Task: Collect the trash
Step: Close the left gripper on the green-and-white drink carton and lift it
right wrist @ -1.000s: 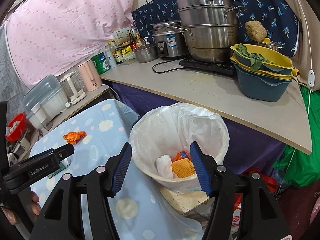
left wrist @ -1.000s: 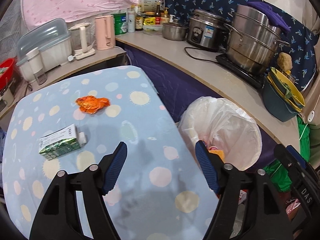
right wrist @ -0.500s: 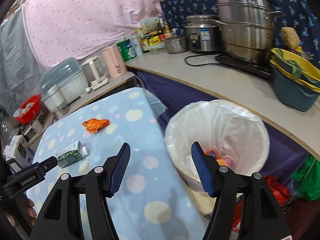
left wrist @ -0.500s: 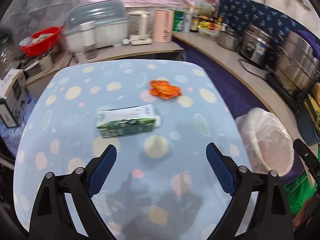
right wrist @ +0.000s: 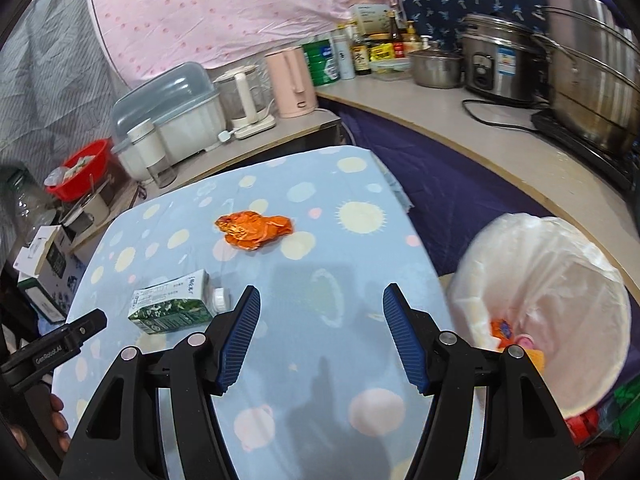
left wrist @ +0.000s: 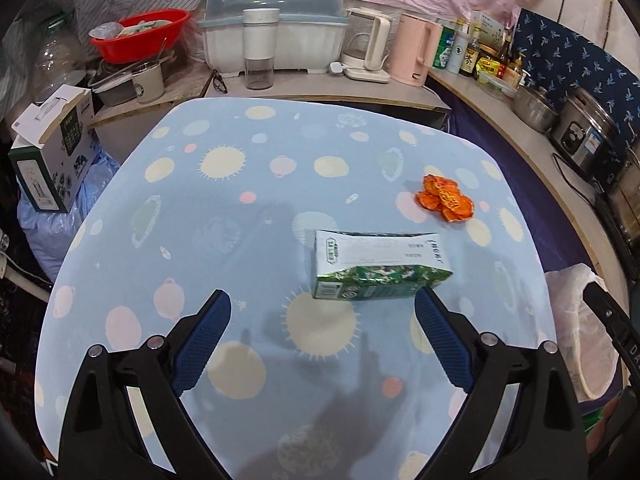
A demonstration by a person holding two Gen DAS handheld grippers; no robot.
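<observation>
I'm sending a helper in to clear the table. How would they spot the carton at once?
Find the table under the pale blue spotted cloth. Two bits of trash lie on it: the carton on its side near the middle, and a crumpled orange wrapper beyond it. The carton is the boxy one, green print, white panel, white screw cap.

Green-and-white carton [left wrist: 380, 268], orange wrapper [left wrist: 444, 198], pale blue tabletop [left wrist: 240, 208] dotted with pastel suns and planets, white bin bag [right wrist: 552, 272].

We read "GenRobot.AI" on the black body of the left gripper [right wrist: 54, 346] in the right wrist view. On the right gripper [left wrist: 630, 350] we make out only "DA", perhaps more beyond the frame's edge. The green carton [left wrist: 380, 266] carries print too small to read.
</observation>
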